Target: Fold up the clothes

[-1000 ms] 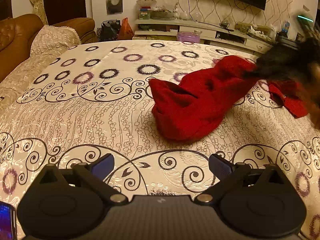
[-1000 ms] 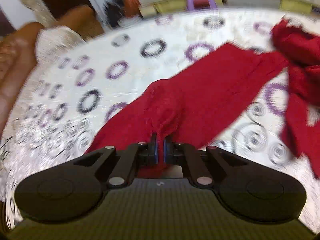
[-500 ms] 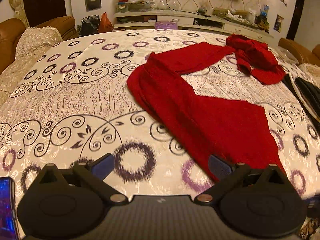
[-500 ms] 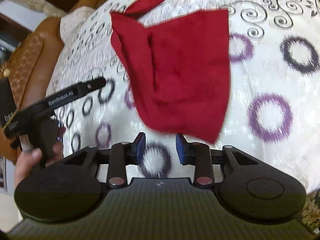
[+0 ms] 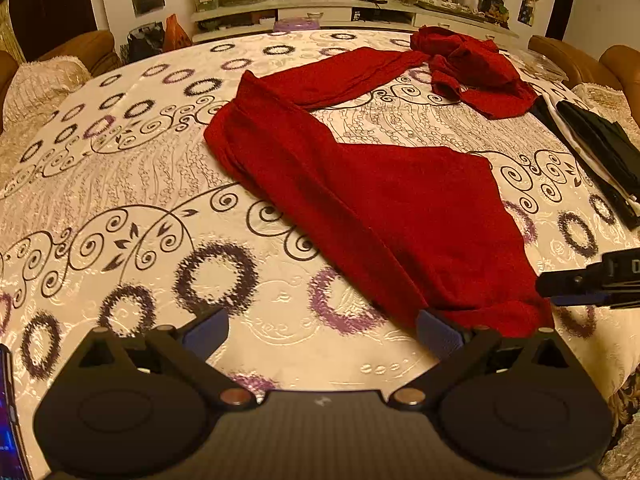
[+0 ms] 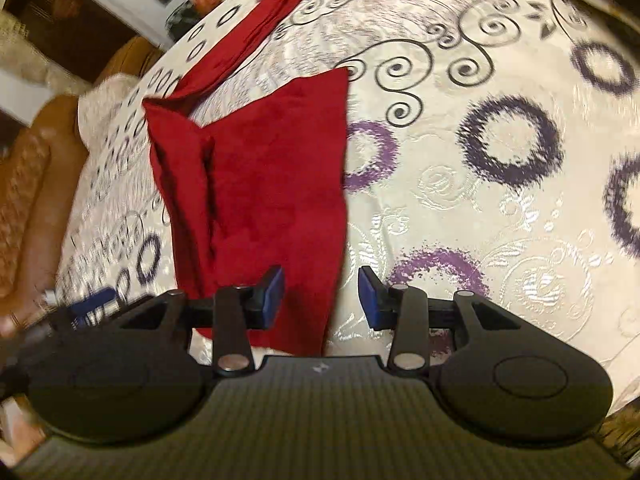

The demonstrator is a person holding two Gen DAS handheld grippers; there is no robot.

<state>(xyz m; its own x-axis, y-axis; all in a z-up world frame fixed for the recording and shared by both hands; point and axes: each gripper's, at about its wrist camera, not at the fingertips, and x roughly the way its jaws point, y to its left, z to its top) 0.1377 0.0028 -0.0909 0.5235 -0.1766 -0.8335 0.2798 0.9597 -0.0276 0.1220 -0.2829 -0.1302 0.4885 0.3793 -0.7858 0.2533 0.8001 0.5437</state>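
A: Two grippers listed. Left gripper [image 5: 320,330]: jaws spread wide, nothing between them. Right gripper [image 6: 321,296]: jaws opening, its pads clear of the cloth under them.

B: One red garment [image 5: 384,204]: spread on the patterned bedspread [image 5: 160,168], far end bunched. Dark clothes [image 5: 600,148]: at the bedspread's right edge.

Both wrist cameras look steeply down past their own fingers, close above the patterned bedspread [image 5: 280,312]; both share the red garment [image 5: 400,208].
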